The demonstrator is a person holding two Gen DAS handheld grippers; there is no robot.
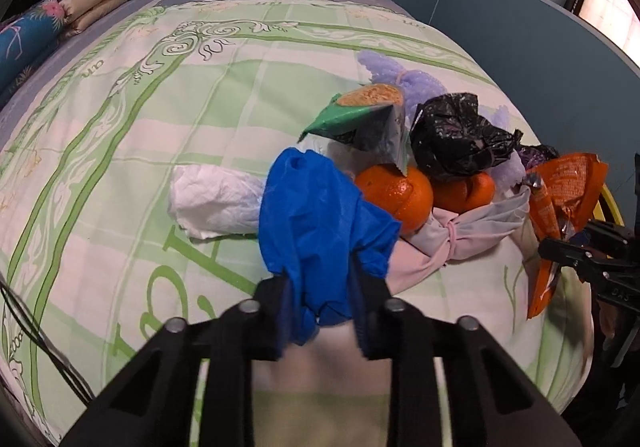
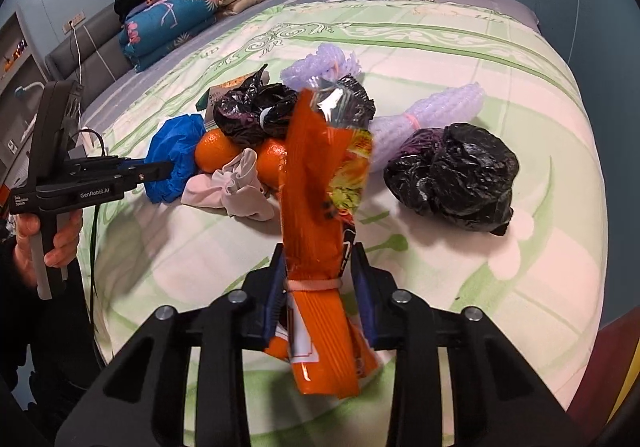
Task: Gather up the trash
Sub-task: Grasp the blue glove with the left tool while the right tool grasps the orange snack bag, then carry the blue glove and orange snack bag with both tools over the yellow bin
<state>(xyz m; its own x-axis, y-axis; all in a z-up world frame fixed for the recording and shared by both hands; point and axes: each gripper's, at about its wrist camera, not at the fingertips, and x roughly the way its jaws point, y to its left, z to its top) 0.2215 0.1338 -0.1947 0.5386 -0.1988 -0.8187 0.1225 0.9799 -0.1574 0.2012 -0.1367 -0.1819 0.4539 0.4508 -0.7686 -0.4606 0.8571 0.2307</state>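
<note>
My bed [image 2: 460, 47], under a green-patterned quilt, carries a white tissue [image 1: 216, 203] at nine o'clock of two oranges [image 1: 396, 191], and a black bag [image 2: 456, 175] at three.

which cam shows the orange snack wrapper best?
Right wrist: the orange snack wrapper stands full-length, centred, clamped in the right gripper. Left wrist catches it only at the frame's right edge, partly hidden by that gripper.

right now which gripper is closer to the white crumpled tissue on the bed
Left. The left gripper, shut on the blue bag, is right beside the white tissue; the right gripper, holding the orange wrapper, is across the pile.
</note>
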